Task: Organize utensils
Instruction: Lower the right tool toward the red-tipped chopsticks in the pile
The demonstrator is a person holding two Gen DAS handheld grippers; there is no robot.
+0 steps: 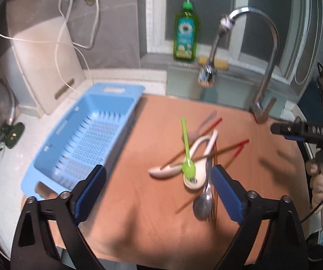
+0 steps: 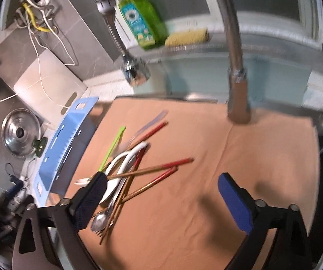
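My left hand-held gripper (image 1: 159, 193) had its blue-padded jaws wide and empty, angled down at the bench; its right pad sat just beside the bowl end of the pile. My right hand-held gripper (image 2: 161, 200) was wide too, holding nothing, with bare cloth between the pads and its left pad overlapping the pile's near edge in the right wrist view; contact I couldn't tell.

The task's things lay in one tangled heap on the orange-tan cloth (image 1: 139, 225) covering the bench: a lime green plastic spoon (image 1: 187, 157) on top, two white ceramic soup spoons (image 1: 197, 155) crossed under it, a steel spoon (image 1: 203, 202) nearest me, and several red-tipped wooden chopsticks (image 2: 157, 168) fanned out to the right. A pale translucent utensil sat at the far end, too blurred to name. The light blue slotted plastic drainer tray (image 1: 82, 135) lay empty just left of the cloth.

I judged this the approach step, nothing yet picked or sorted. The next move called for choosing one piece off the top, likely the green spoon or a loose chopstick, narrowing the jaws across its handle and lifting clear without dragging the rest. Thin chopsticks would need a square pinch.
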